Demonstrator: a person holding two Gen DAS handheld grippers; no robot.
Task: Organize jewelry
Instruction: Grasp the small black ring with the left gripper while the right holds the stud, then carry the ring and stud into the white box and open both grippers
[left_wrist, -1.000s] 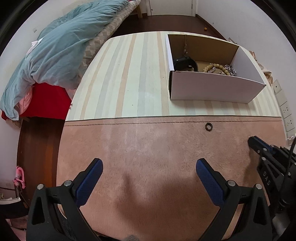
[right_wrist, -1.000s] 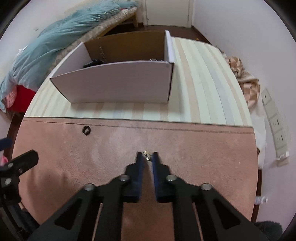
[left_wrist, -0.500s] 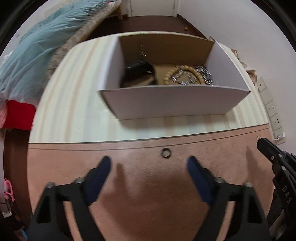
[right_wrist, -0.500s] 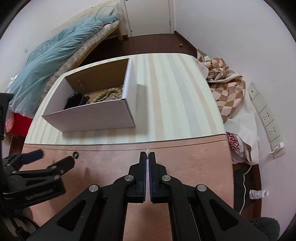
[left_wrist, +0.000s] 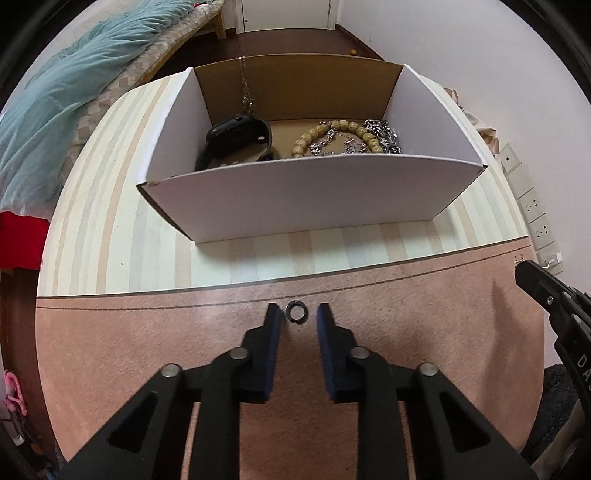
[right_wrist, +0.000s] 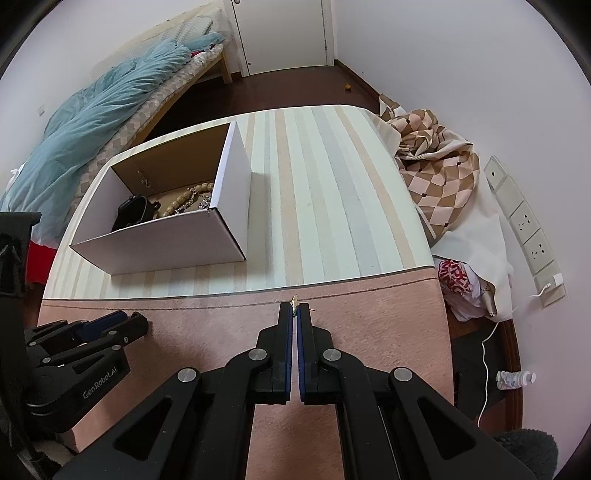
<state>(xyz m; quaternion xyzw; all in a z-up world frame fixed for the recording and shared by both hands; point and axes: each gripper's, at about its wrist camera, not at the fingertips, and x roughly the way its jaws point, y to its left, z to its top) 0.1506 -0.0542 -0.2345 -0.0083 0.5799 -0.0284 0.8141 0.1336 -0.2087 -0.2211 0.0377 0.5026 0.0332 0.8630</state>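
The left gripper (left_wrist: 297, 314) sits low over the pink mat (left_wrist: 147, 332), jaws spread either side of a dark ring (left_wrist: 295, 310) lying between its tips, not pinched. Beyond stands the box (left_wrist: 295, 192) holding a watch (left_wrist: 236, 138), beads (left_wrist: 306, 138) and chains (left_wrist: 382, 134). The right gripper (right_wrist: 294, 309) pinches a small gold piece (right_wrist: 294, 302) above the mat.

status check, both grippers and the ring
Left gripper open, straddling ring on mat. Right gripper shut on small gold piece. Box ahead, nothing between.

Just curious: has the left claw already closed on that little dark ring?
No, the left claw is open, with the ring lying on the mat between its fingers.
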